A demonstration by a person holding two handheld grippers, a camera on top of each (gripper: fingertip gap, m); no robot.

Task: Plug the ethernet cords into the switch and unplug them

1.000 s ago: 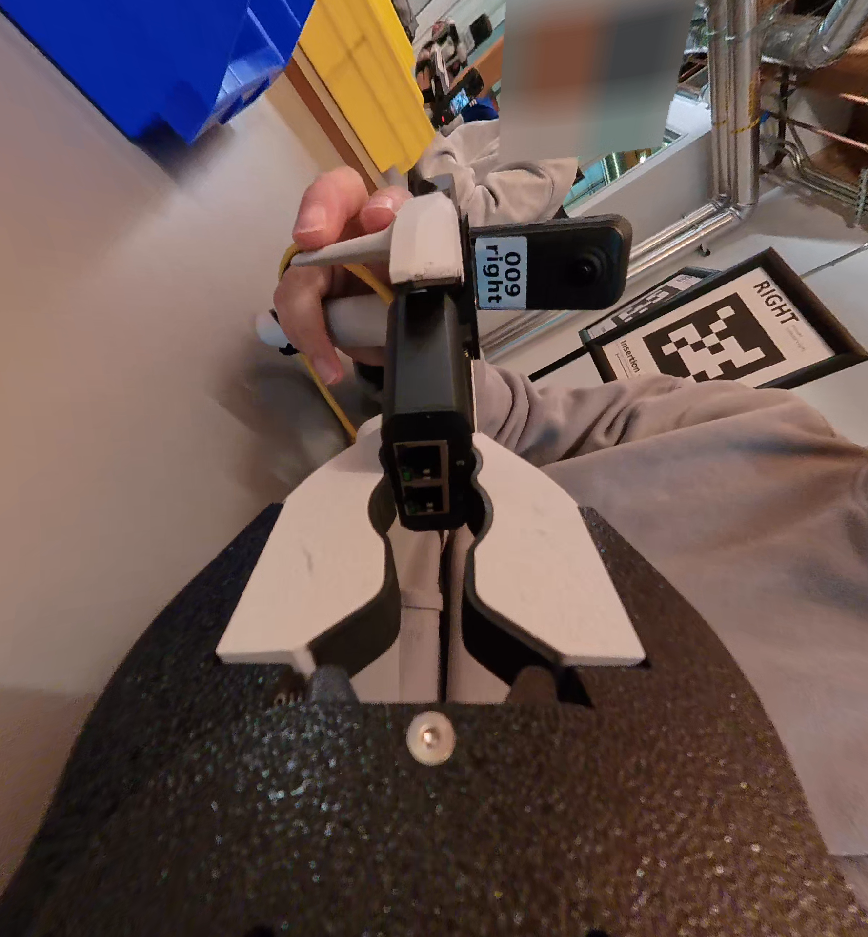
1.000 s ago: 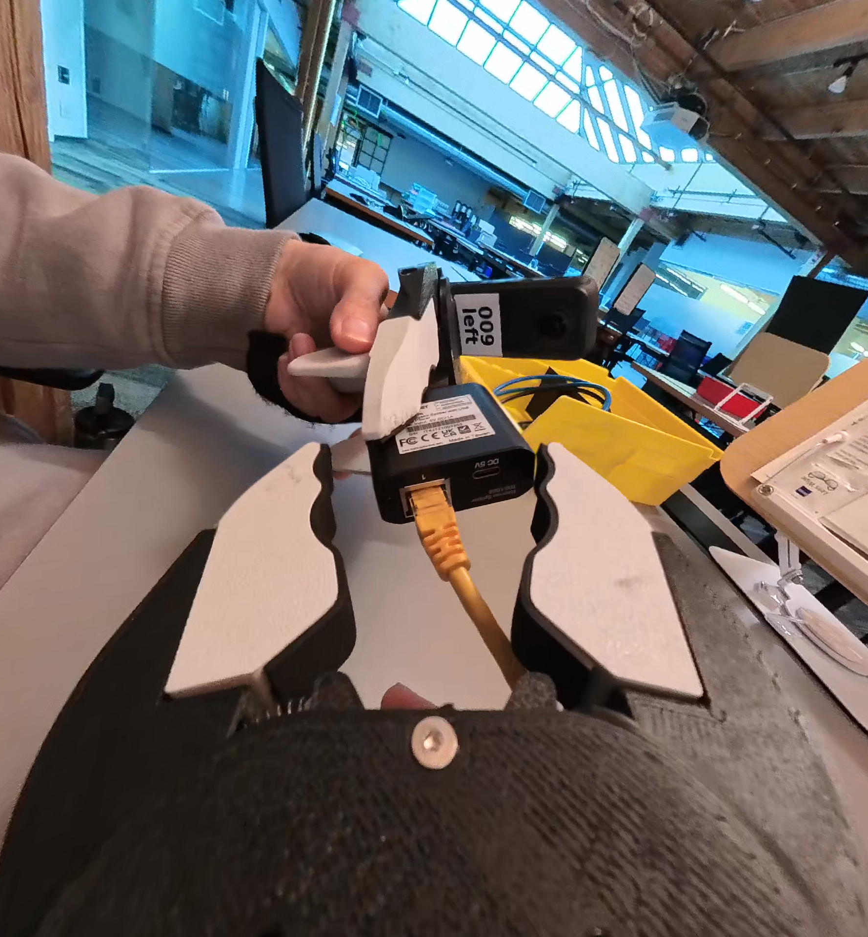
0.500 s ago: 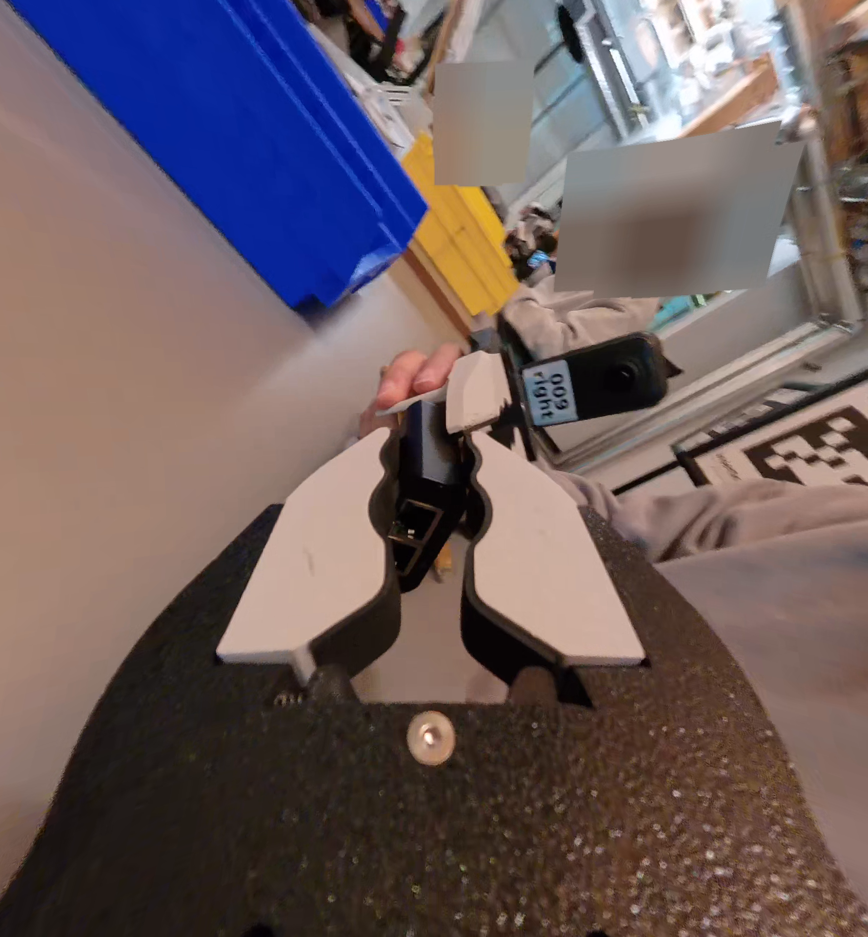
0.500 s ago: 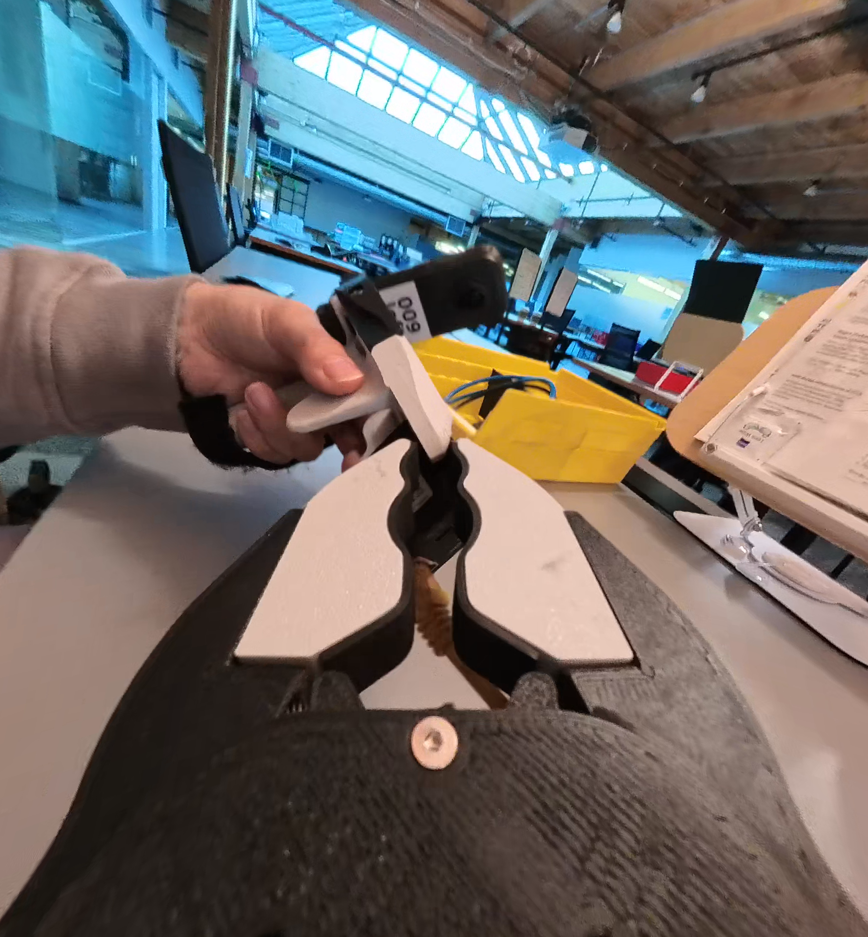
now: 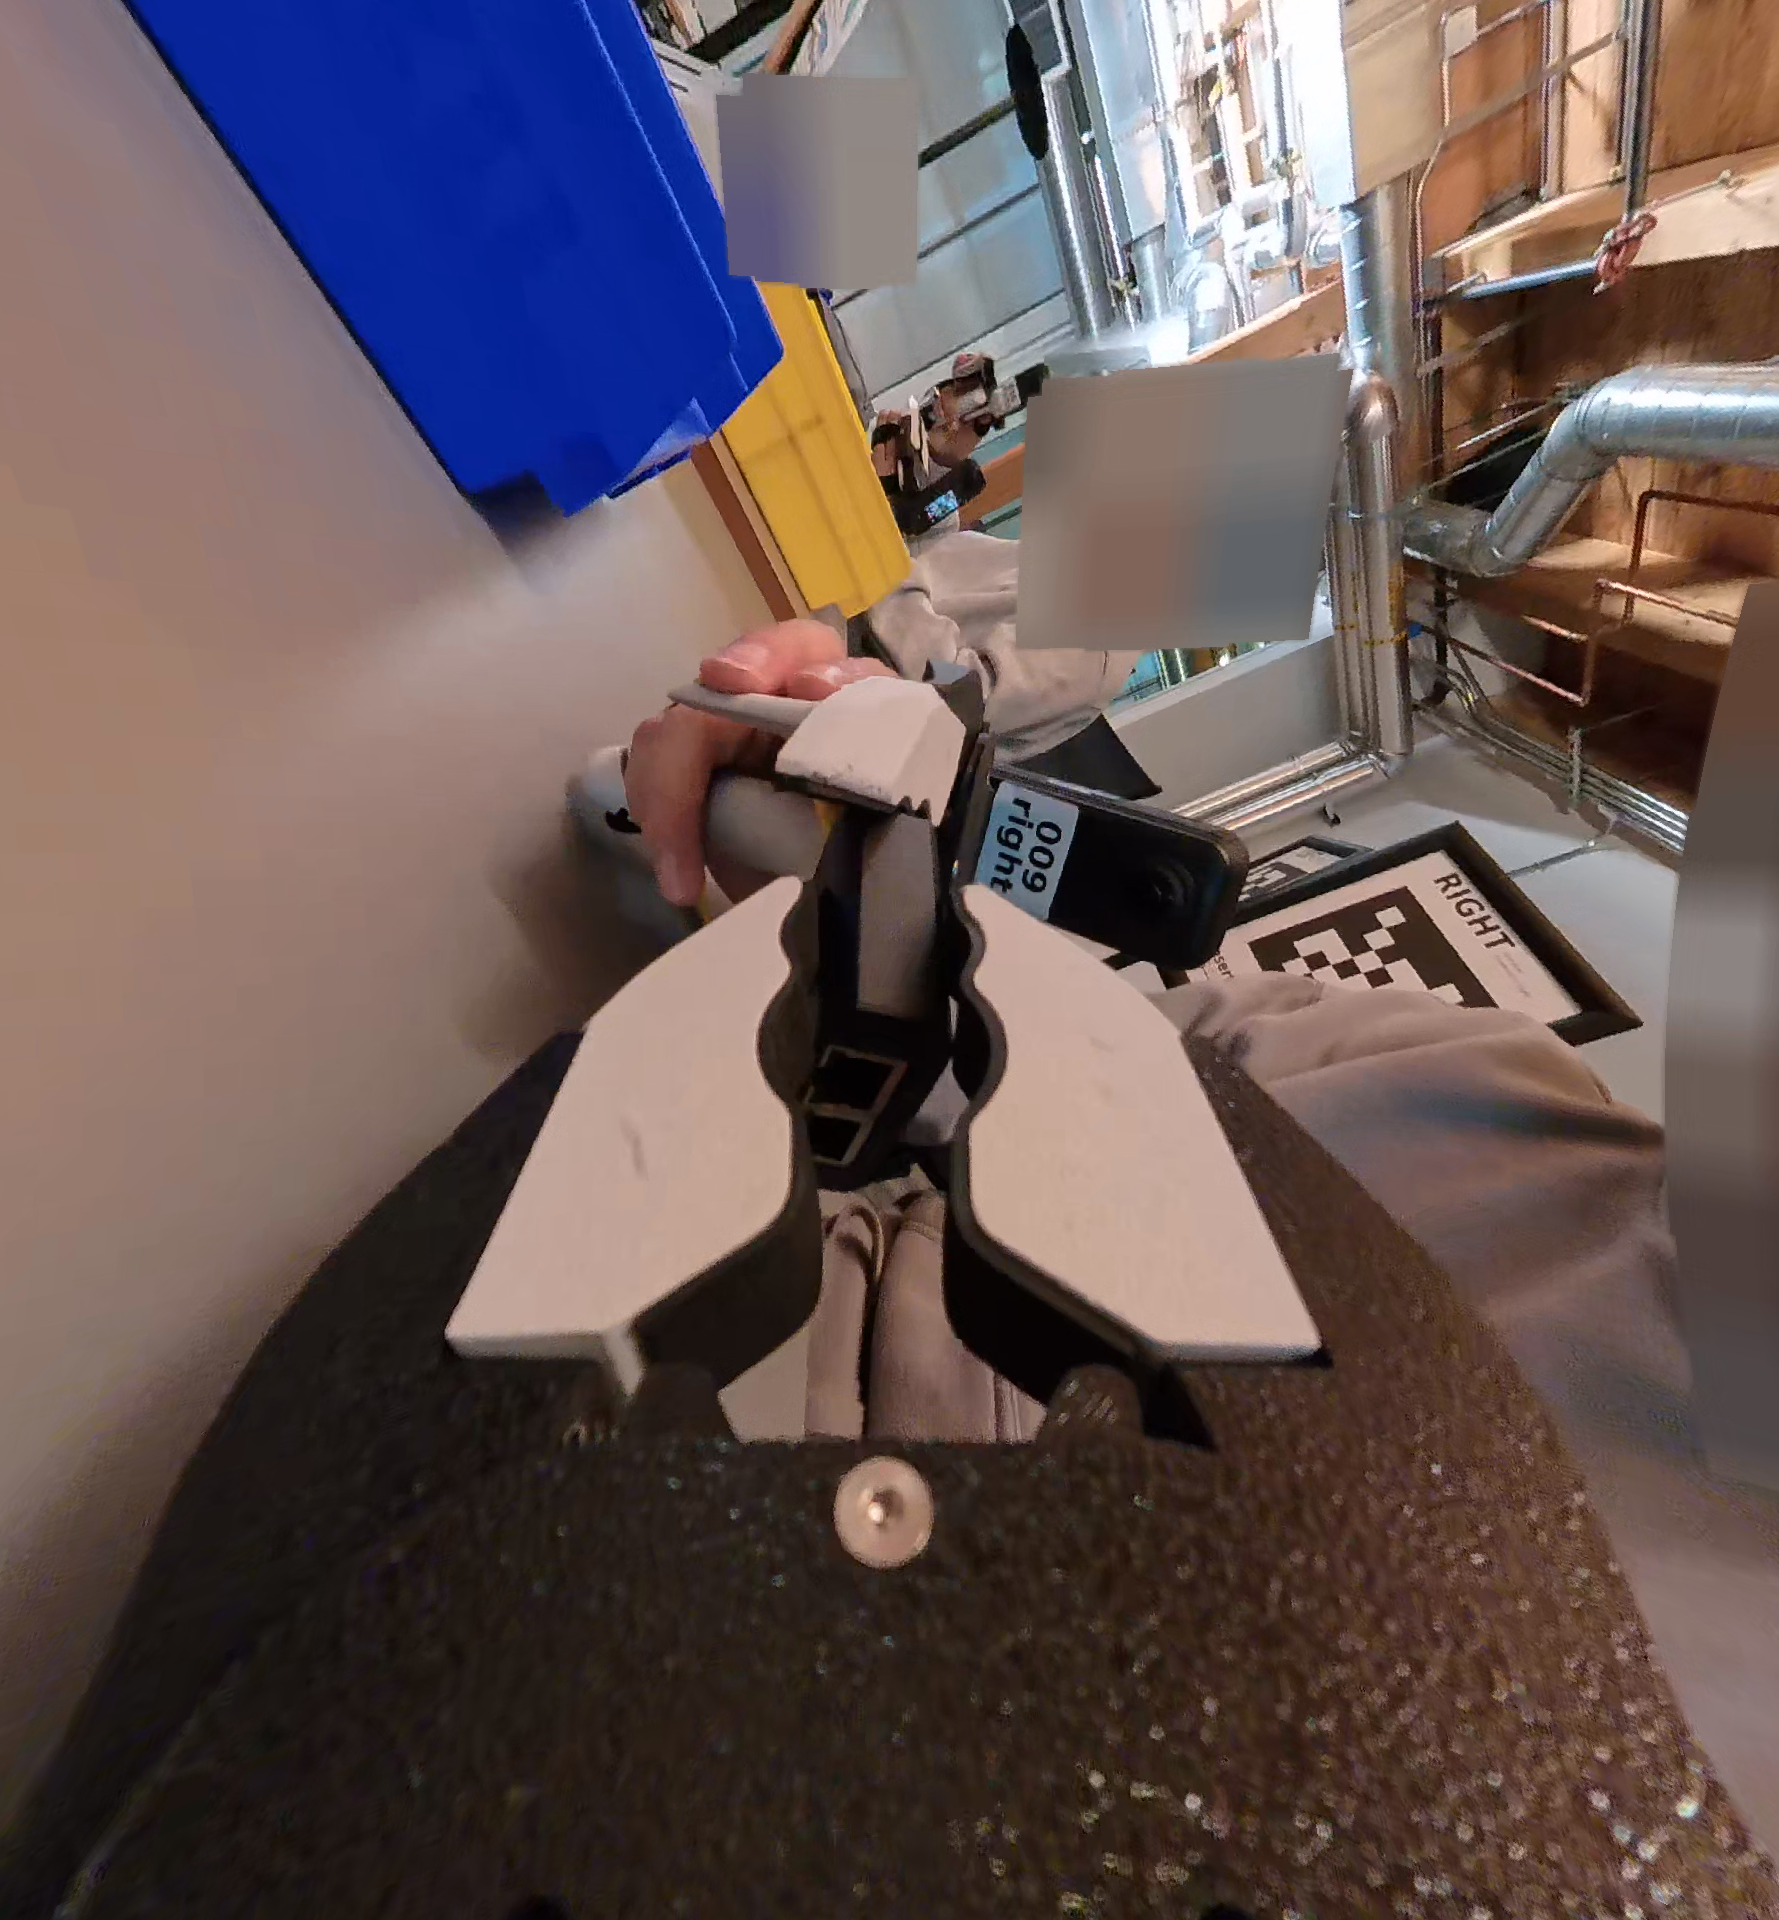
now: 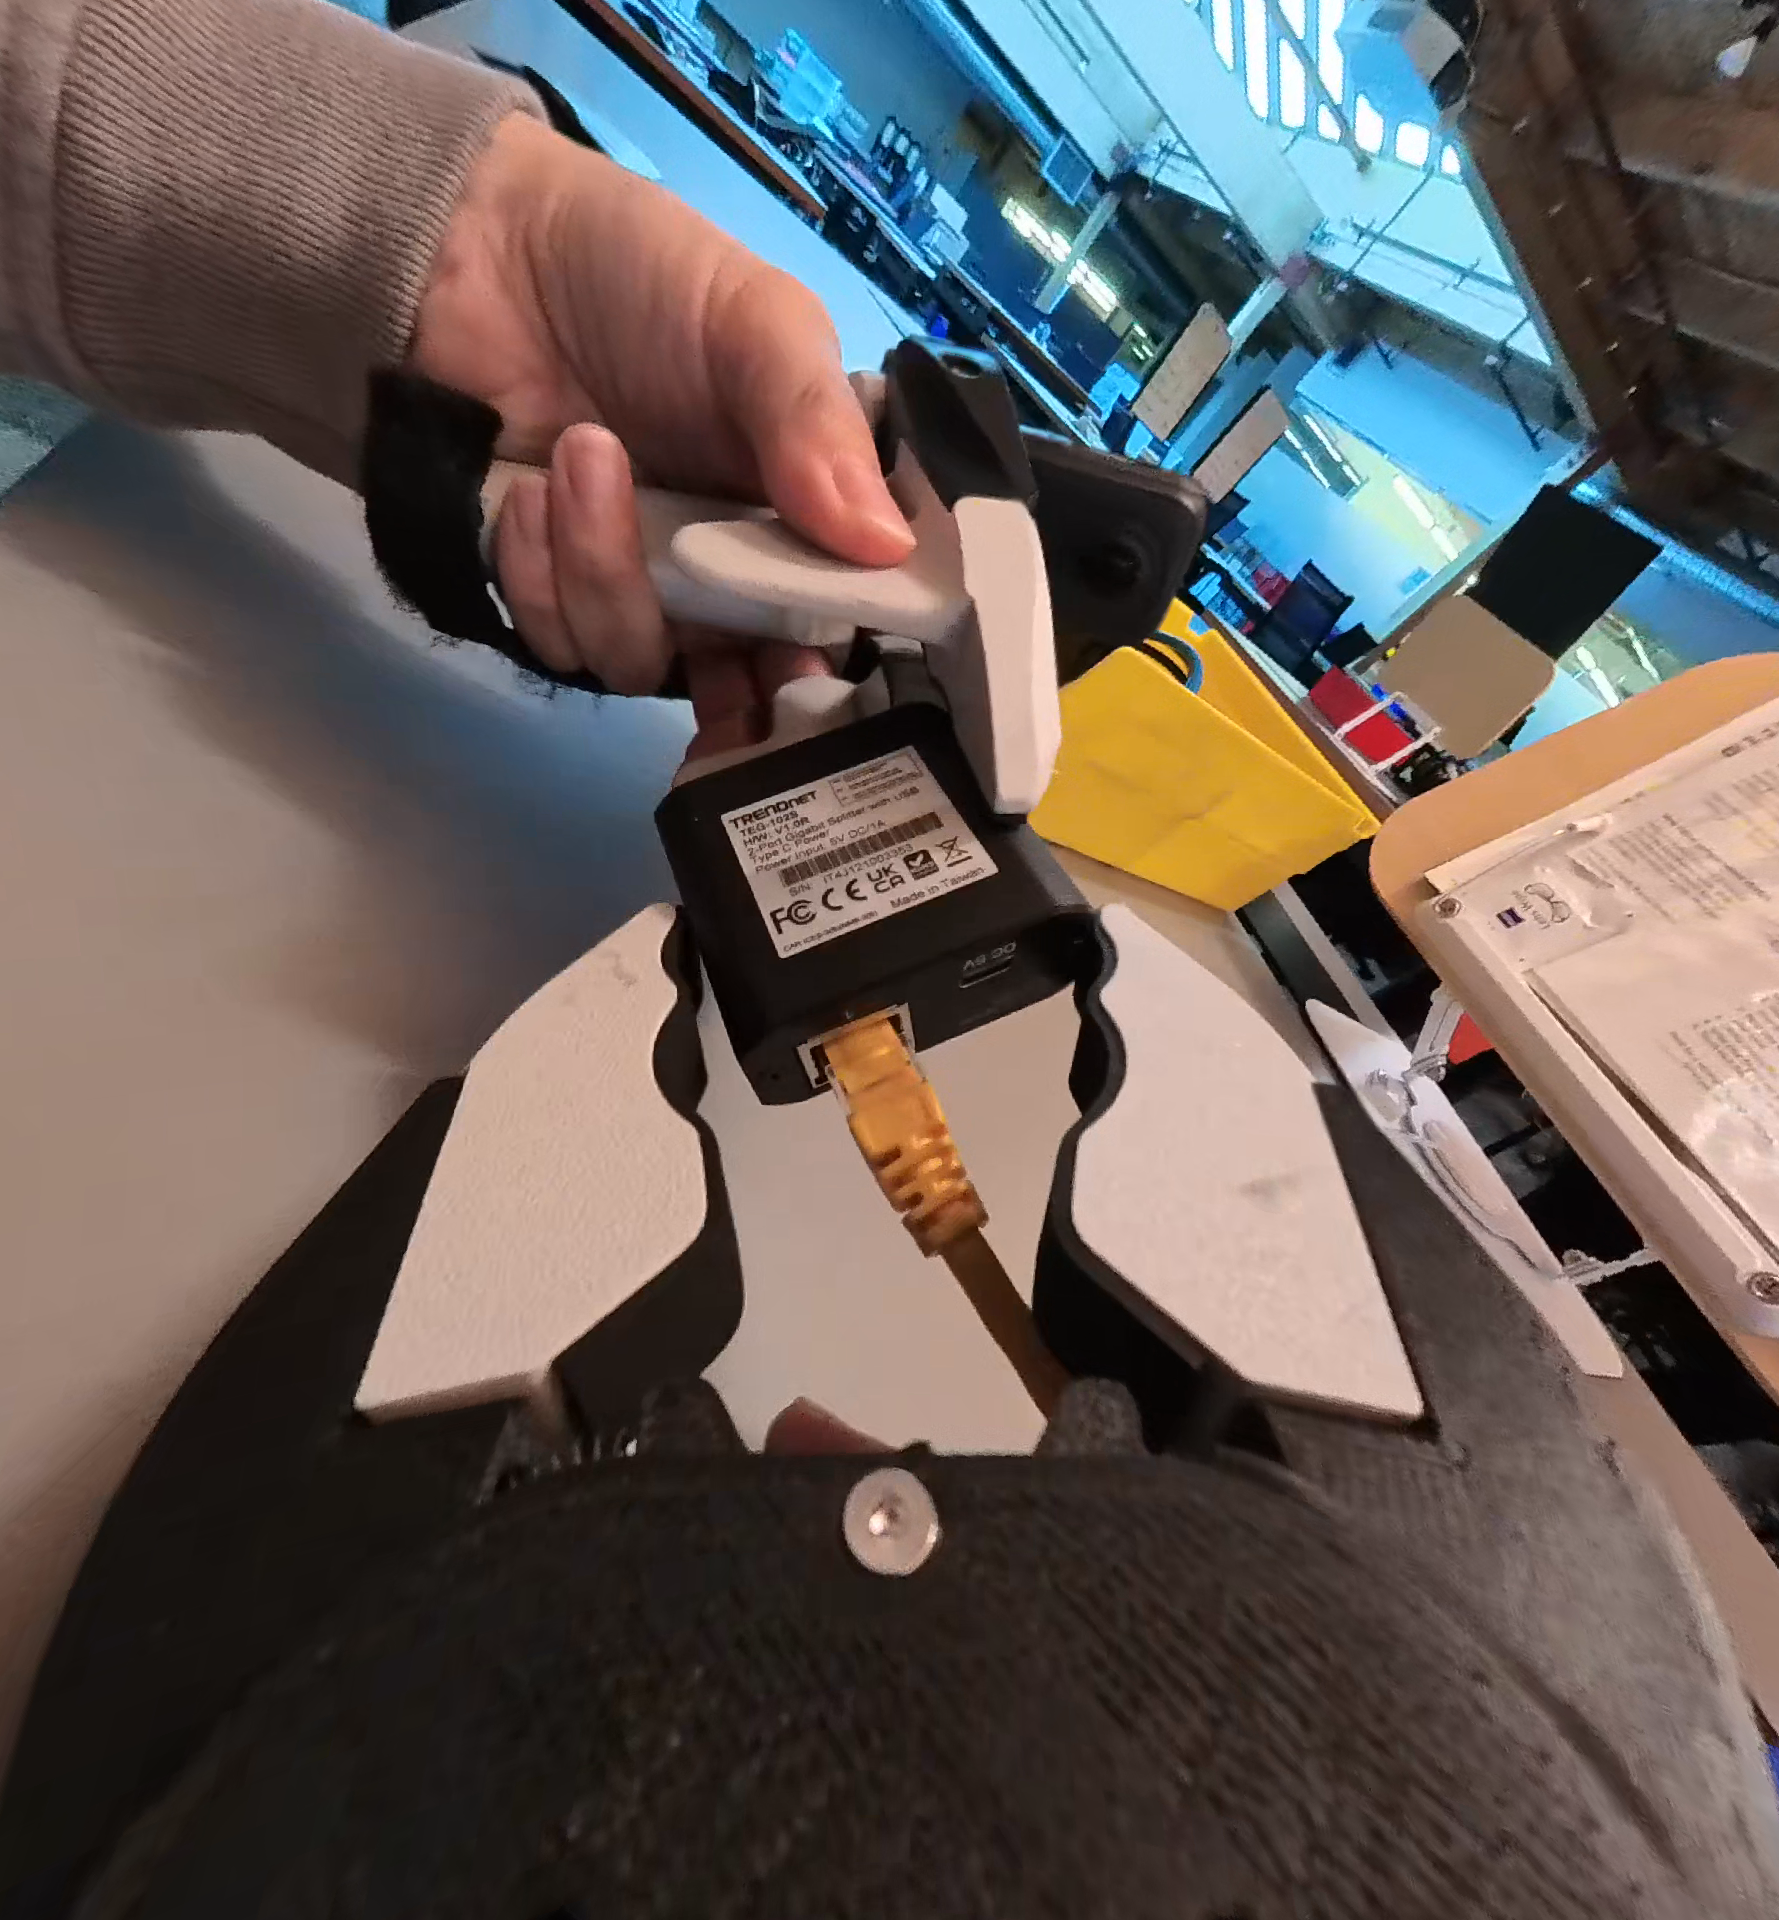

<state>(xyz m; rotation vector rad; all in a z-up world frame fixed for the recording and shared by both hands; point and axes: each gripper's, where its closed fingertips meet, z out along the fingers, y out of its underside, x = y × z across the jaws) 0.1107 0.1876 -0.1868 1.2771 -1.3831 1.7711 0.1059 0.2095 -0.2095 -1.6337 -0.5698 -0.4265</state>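
Switch (image 5: 869, 1049) first, on the left: the small black box sits clamped between the fingers of the left tool (image 5: 872, 1049), which is closed firmly on its sides and holds it up off the table (image 5: 189, 831). Two stacked ports face that camera, and both look empty.

Moving right, the other end of the switch shows in the right wrist view, where a yellow ethernet cord (image 6: 900, 1138) is seated in its port. The right tool (image 6: 890, 1023) stands wide open around that end, its fingers beside the box's corners and gripping nothing; the cord runs back between them toward the handle.

The step in hand looks like pulling this plug. To do it well, the right tool should close on the plug's ribbed boot rather than the thin cable, press the latch tab if it can be reached, and draw straight back along the port's axis. The left tool should brace firmly so the box does not twist out of its fingers.
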